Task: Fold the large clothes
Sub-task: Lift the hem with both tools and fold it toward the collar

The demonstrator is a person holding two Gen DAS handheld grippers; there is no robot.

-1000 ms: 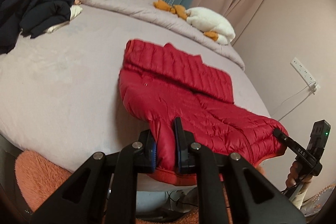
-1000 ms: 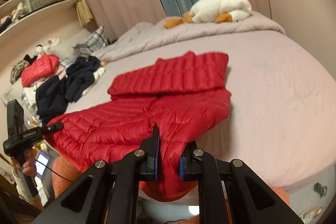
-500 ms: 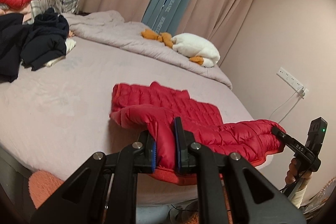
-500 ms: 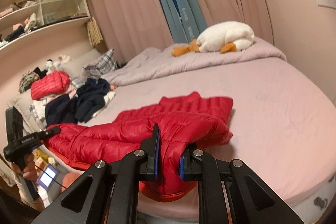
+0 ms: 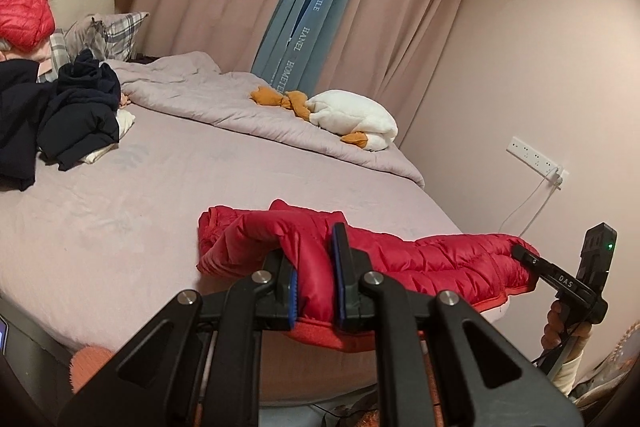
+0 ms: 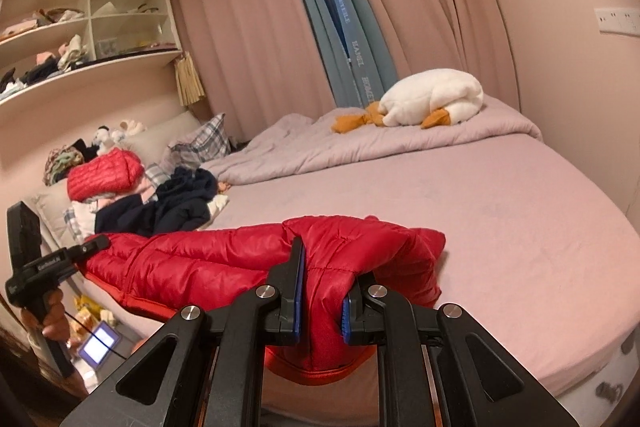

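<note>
A red quilted down jacket (image 5: 432,251) lies at the near edge of the bed (image 5: 120,211), its hem lifted off the sheet. My left gripper (image 5: 314,287) is shut on the jacket's hem at one corner. My right gripper (image 6: 322,291) is shut on the jacket (image 6: 200,263) hem at the other corner. Each gripper shows in the other's view: the right one (image 5: 560,279) at the far right, the left one (image 6: 60,263) at the far left. The jacket's far part is doubled over under the lifted hem.
A heap of dark clothes (image 5: 60,119) and a folded red jacket (image 5: 24,15) sit at the bed's head. A white plush goose (image 5: 352,115) lies on a grey duvet (image 5: 224,99). A wall with a socket strip (image 5: 536,159) is at the right. Shelves (image 6: 80,39) are at the left.
Both grippers have risen and pulled back with the hem. The jacket's lower half has lifted off the bed and bunched toward the near edge.
</note>
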